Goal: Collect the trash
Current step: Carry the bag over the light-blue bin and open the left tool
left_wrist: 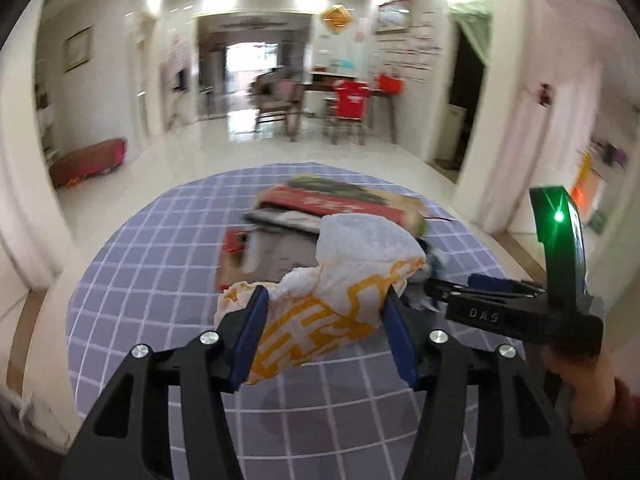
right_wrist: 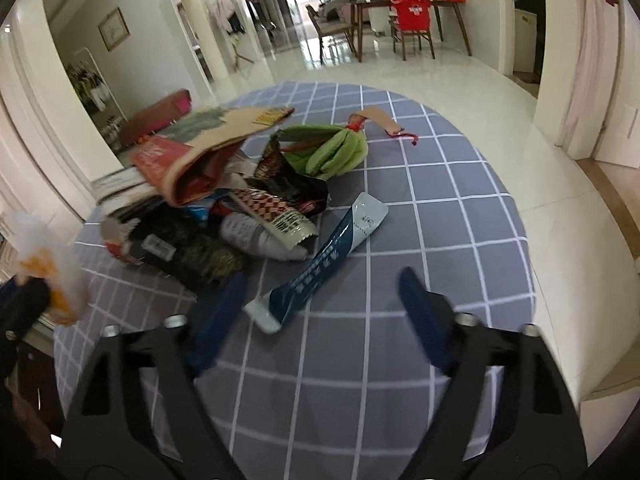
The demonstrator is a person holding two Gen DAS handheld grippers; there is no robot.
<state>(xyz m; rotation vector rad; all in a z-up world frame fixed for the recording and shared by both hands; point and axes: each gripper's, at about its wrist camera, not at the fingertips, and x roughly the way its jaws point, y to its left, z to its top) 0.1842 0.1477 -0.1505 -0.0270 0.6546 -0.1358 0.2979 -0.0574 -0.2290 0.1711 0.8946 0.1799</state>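
Right wrist, blue sachet (right_wrist: 320, 264) on tablecloth (right_wrist: 440, 208), between spread right claw (right_wrist: 320, 312) fingers

Trash heap (right_wrist: 224, 200) blocks the left; tablecloth (right_wrist: 460, 220) lies bare rightward.

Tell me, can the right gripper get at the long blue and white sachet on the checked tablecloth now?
Probably yes. The long blue and white sachet lies flat between the open fingers of the right gripper, with bare checked tablecloth on its right; only the trash pile crowds its left.
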